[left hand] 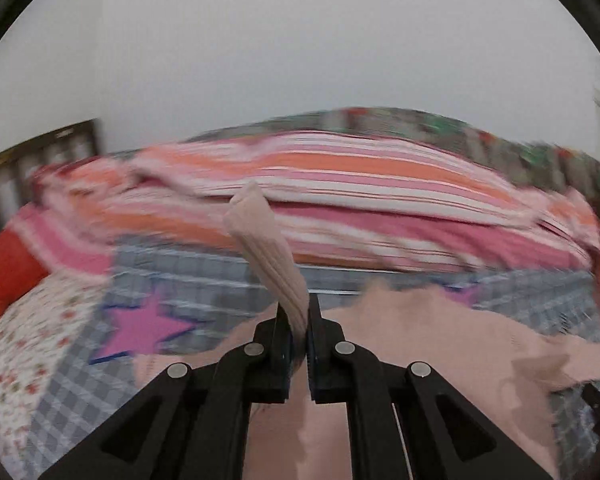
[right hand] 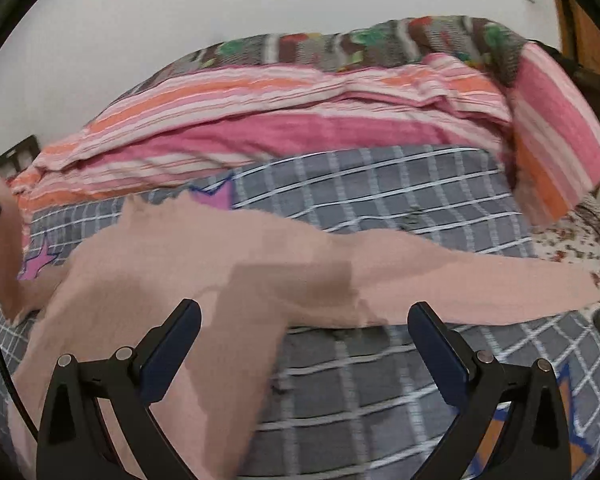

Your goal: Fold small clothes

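A white wall (left hand: 300, 40) rises behind the bed (right hand: 380, 200), whose grey checked sheet carries a striped quilt (right hand: 300, 128) at the back. The pink garment (right hand: 220, 264) lies spread before the quilt. Left hand-held gripper (left hand: 299, 322) pinches its ribbed cuff (left hand: 268, 248); right hand-held gripper (right hand: 304, 320) gapes above it.

The left claw (left hand: 299, 312) is clamped on a ribbed cuff (left hand: 266, 248) of a pale pink garment (left hand: 440, 344), and the cuff stands up above the fingertips, leaning to the left. The rest of the garment spreads beneath and to the right of the claw on a grey checked bedspread (left hand: 204, 276) with a magenta star (left hand: 144, 326). Behind lies a heap of pink and orange striped bedding (left hand: 340, 184), blurred. A dark slatted headboard (left hand: 40, 156) stands at far left against a white wall (left hand: 300, 40).
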`<state>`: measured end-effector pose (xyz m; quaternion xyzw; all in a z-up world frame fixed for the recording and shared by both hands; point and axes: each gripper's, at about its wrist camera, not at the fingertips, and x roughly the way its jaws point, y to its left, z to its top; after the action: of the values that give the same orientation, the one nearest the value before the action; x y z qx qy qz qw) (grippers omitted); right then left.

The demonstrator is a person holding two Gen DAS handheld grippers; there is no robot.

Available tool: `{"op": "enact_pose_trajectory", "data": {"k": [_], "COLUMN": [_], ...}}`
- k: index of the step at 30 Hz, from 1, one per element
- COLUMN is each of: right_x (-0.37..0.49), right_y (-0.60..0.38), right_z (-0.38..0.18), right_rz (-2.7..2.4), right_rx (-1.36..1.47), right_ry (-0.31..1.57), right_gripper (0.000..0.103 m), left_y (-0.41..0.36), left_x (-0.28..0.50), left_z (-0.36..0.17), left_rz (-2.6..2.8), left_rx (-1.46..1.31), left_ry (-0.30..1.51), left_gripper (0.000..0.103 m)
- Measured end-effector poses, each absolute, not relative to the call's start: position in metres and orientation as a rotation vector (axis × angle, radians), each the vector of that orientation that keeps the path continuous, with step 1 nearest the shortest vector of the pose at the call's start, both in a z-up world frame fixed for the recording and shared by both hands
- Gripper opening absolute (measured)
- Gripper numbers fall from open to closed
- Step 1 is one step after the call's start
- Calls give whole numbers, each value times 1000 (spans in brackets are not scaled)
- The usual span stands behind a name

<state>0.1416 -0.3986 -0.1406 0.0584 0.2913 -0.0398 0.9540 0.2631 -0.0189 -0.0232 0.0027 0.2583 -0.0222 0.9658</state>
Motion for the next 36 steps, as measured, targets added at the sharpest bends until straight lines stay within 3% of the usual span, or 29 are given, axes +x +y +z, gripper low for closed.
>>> {"op": "enact_pose_trajectory", "data": {"k": [5,9,11,13,14,15,16,20,22,25,33,36], "right_x": [134,133,134,136,137,138,140,148,156,172,208,219], "right_y": [-437,-455,-456,-455,-454,-451,-447,-426,-409,-386,-364,-359], "right_z": [-142,-146,-148,-150,-150,-151,-151,-150,-151,-155,-182,-189], "right_rz": [-110,-104,-108,-97,-86,-72,-54,32,99,149,96,117], "right_rx": [187,223,224,231,236,238,241,243,244,219,181,192], "right_ry": [584,592,600,602,605,608,610,625,645,690,802,828], "right_gripper": [101,101,101,101,101,101,101,86,69,55,44,22], "left_y": [-131,-178,-183,-178,-168,-160,-150,-86,-59,-15,37,51], "left_x": [270,270,267,262,257,253,250,239,237,230,223,224], "left_z": [-47,-81,-90,-93,-91,-89,-86,-83,-92,-110,-124,-128], "left_rz": [-211,-338,-370,-365,-361,-350,-326,-184,-92,-18,-19,-41], "left_rx": [82,64,38,3,-16,-27,-35,-51,-58,-92,-168,-210], "left_ry": [575,674,707,714,699,679,655,611,628,682,676,687], "left_gripper": [7,10,20,47,55,74,79,79,79,79,79,79]}}
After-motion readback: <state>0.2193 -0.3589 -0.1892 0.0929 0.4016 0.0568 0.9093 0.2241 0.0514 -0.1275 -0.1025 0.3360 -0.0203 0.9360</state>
